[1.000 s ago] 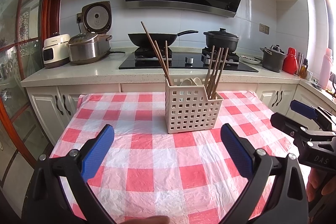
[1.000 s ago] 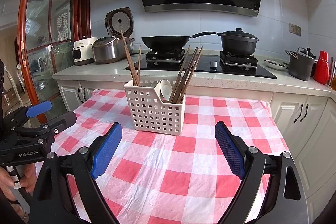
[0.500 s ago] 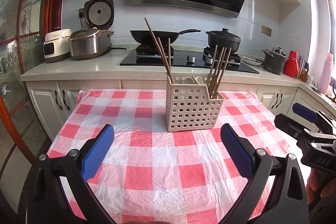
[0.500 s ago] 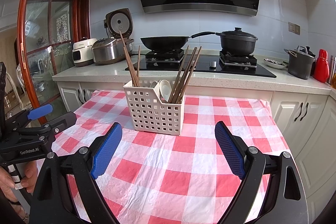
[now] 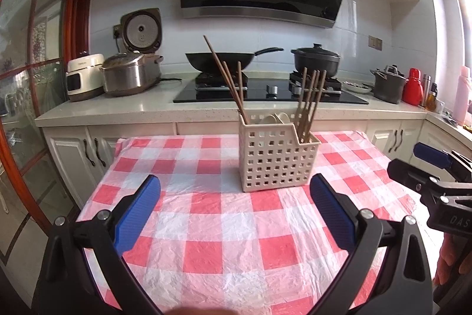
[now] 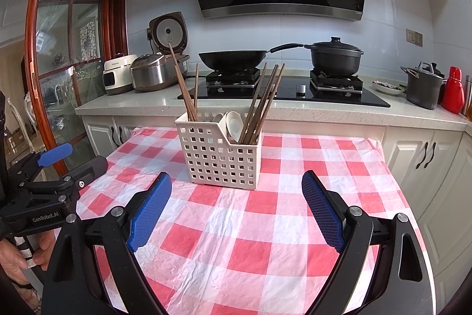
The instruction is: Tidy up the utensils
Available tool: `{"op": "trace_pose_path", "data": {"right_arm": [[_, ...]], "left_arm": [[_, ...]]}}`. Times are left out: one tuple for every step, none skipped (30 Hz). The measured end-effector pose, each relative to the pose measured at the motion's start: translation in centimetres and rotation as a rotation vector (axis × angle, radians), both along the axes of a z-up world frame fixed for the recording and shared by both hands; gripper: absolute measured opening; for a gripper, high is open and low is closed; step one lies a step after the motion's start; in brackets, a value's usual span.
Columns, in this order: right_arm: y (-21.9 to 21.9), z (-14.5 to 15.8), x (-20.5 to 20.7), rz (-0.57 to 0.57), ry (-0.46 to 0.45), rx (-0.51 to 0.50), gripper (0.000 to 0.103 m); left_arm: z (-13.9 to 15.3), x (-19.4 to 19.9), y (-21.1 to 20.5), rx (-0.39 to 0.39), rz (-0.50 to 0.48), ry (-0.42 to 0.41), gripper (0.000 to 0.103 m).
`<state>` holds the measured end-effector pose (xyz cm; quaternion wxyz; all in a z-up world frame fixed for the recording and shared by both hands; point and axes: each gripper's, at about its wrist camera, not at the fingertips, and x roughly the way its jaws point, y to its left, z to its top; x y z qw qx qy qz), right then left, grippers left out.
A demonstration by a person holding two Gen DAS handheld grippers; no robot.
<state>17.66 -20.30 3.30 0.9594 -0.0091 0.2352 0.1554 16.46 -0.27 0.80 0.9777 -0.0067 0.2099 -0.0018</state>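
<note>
A cream perforated utensil basket stands on the red-and-white checked tablecloth, also seen in the right wrist view. It holds brown chopsticks in the left compartment and the right compartment, and white spoons in the middle. My left gripper is open and empty, well short of the basket. My right gripper is open and empty, also short of it. Each gripper shows at the edge of the other's view.
Behind the table runs a counter with a black hob, a wok, a black pot, rice cookers, a grey pot and a red flask. A glass door stands at the left.
The left wrist view has pulled back and risen a little, so the basket looks slightly farther. The right gripper has barely moved. Both stay open.
</note>
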Motion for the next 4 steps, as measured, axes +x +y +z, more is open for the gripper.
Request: {"op": "trace_pose_path", "data": {"right_arm": [[0.00, -0.02, 0.00, 0.000, 0.001, 0.000, 0.084], [-0.02, -0.03, 0.06, 0.000, 0.002, -0.001, 0.084], [-0.04, -0.06, 0.09, -0.001, 0.004, -0.001, 0.084], [-0.06, -0.10, 0.10, -0.001, 0.005, 0.000, 0.084]], "left_arm": [[-0.08, 0.06, -0.03, -0.003, -0.007, 0.007, 0.098], [-0.15, 0.15, -0.04, -0.007, -0.006, 0.011, 0.098], [-0.23, 0.17, 0.00, -0.011, -0.006, 0.013, 0.098], [-0.31, 0.22, 0.03, -0.014, -0.007, 0.015, 0.098]]}}
